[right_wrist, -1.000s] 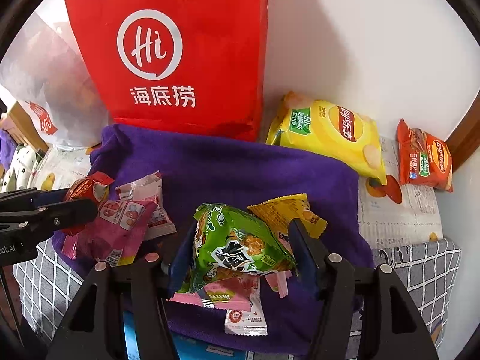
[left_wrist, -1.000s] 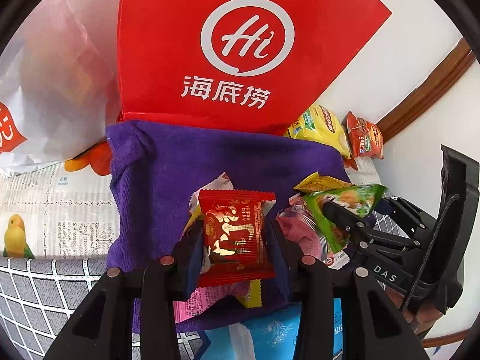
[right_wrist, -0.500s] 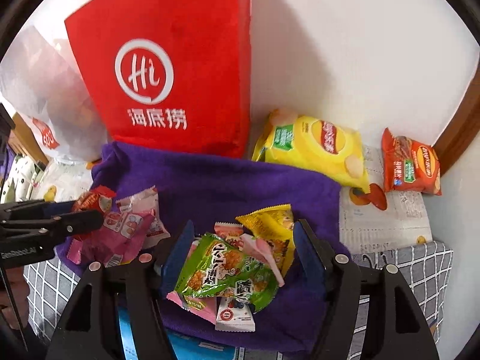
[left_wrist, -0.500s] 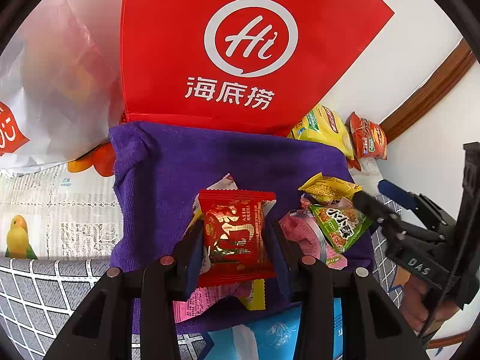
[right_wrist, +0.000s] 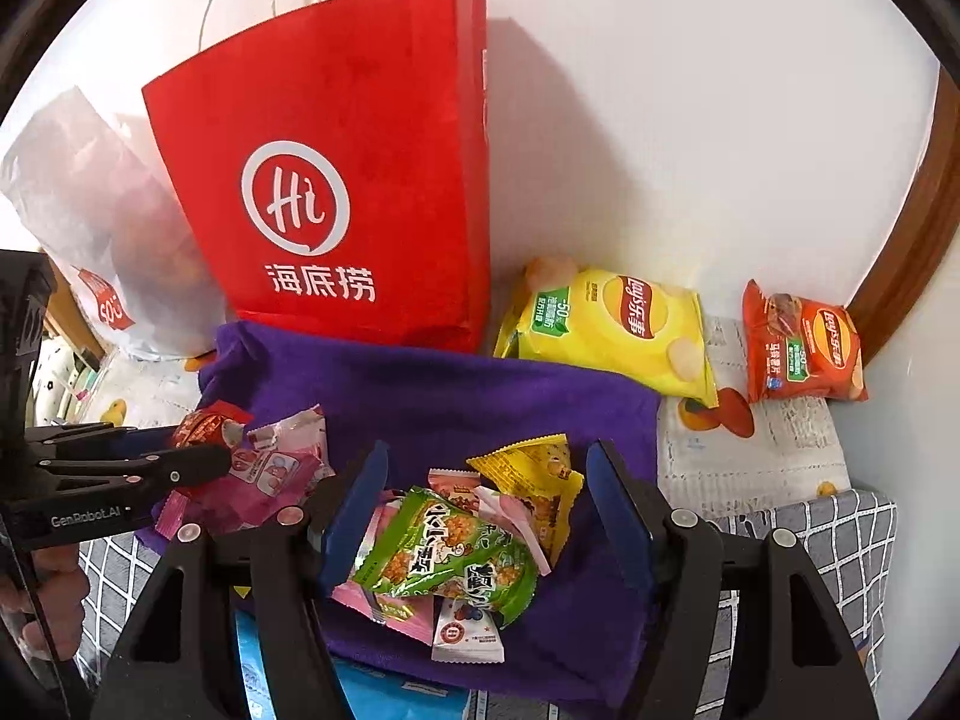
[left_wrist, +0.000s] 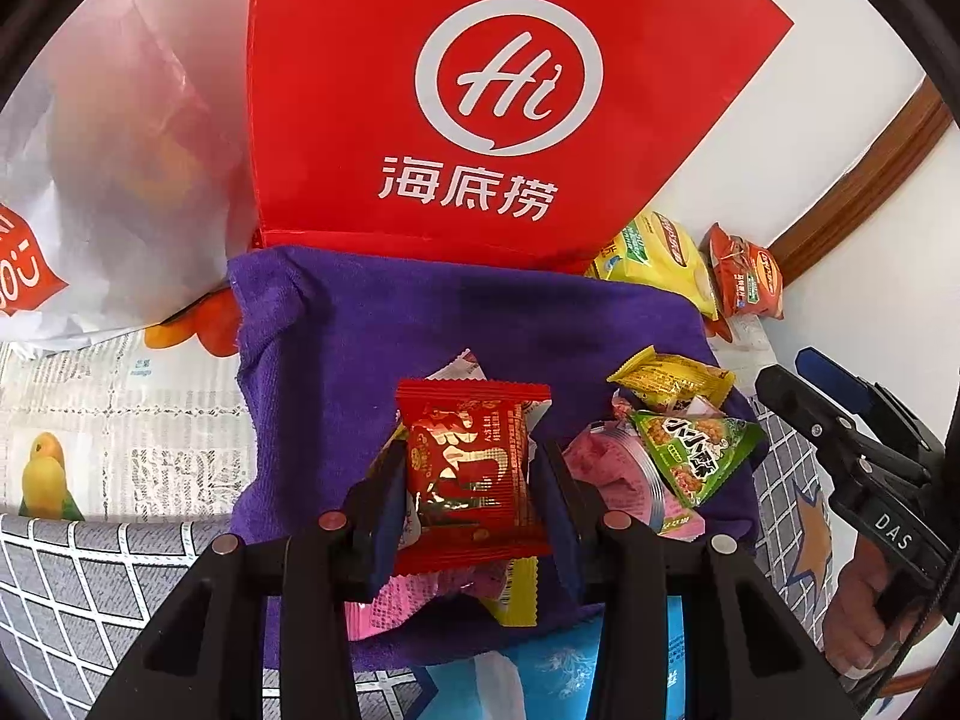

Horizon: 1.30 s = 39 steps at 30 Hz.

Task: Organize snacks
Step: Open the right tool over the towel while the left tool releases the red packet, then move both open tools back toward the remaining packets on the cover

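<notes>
My left gripper [left_wrist: 471, 471] is shut on a red snack packet [left_wrist: 471, 468] and holds it just above the purple cloth [left_wrist: 456, 324]. It shows at the left of the right wrist view [right_wrist: 210, 456]. My right gripper [right_wrist: 486, 504] is open and empty, above a green snack packet [right_wrist: 447, 555] that lies on a pile with a yellow packet [right_wrist: 534, 474] and pink packets. In the left wrist view the right gripper [left_wrist: 798, 384] is at the right edge, beside the green packet [left_wrist: 696, 456]. A red paper bag [right_wrist: 348, 180] stands behind the cloth.
A white plastic bag [right_wrist: 90, 222] stands left of the red bag. A yellow chip bag [right_wrist: 612, 324] and an orange chip bag [right_wrist: 801, 348] lie against the wall at the right. Pink packets [right_wrist: 270, 474] lie at the cloth's left. A blue pack [left_wrist: 576, 660] lies at the near edge.
My right gripper opened, let the green packet drop onto the pile, and pulled back and up. My left gripper kept its hold on the red packet and hardly moved.
</notes>
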{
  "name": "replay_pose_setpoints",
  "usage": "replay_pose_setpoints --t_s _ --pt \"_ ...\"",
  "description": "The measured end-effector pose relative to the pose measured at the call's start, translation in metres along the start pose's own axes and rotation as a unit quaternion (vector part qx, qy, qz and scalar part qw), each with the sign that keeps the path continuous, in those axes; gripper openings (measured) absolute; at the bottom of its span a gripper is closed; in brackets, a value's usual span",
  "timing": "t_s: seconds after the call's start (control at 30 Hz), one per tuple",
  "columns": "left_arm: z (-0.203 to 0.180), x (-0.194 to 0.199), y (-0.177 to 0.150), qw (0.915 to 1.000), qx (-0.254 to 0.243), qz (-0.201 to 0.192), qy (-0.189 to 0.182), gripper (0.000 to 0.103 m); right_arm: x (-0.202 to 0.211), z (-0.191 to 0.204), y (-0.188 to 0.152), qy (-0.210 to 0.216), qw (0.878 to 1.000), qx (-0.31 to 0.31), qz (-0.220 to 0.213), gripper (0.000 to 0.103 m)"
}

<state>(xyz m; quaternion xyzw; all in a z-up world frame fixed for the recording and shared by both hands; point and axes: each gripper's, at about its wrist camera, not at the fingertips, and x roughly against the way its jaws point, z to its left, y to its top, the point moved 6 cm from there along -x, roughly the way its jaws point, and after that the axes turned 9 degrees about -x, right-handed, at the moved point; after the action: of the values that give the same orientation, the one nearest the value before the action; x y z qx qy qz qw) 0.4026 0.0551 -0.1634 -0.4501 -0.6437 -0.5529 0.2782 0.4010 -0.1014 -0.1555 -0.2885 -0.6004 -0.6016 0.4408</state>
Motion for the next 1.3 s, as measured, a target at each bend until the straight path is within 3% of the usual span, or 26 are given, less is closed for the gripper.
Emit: replay_pose_setpoints --t_s 0.33,0.47,0.67,0.9,1.13,1.3 --pt "-0.004 0.022 0.003 0.9998 0.001 -0.012 -0.013 0.053 0.013 0.003 0.004 0.005 1.0 -0.017 -0.015 0.069" --pt "-0.004 0.042 0.006 0.9992 -0.002 -0.033 -0.022 0.06 0.024 0.009 0.005 0.005 0.999 -0.018 -0.028 0.069" --pt "-0.002 0.065 0.009 0.9978 0.003 -0.058 -0.033 0.063 0.047 0.014 -0.008 0.008 0.999 -0.022 -0.034 0.069" --pt "-0.014 0.087 0.007 0.9964 -0.014 -0.077 -0.032 0.063 0.08 -0.004 -0.034 -0.016 0.998 -0.036 -0.04 0.069" --pt "-0.044 0.108 0.002 0.9934 -0.054 -0.097 -0.031 0.063 0.111 -0.029 -0.074 -0.088 0.995 -0.033 -0.038 0.071" --pt "-0.068 0.125 -0.004 0.9892 -0.092 -0.114 -0.009 0.063 0.132 -0.033 -0.111 -0.062 0.996 -0.029 -0.052 0.071"
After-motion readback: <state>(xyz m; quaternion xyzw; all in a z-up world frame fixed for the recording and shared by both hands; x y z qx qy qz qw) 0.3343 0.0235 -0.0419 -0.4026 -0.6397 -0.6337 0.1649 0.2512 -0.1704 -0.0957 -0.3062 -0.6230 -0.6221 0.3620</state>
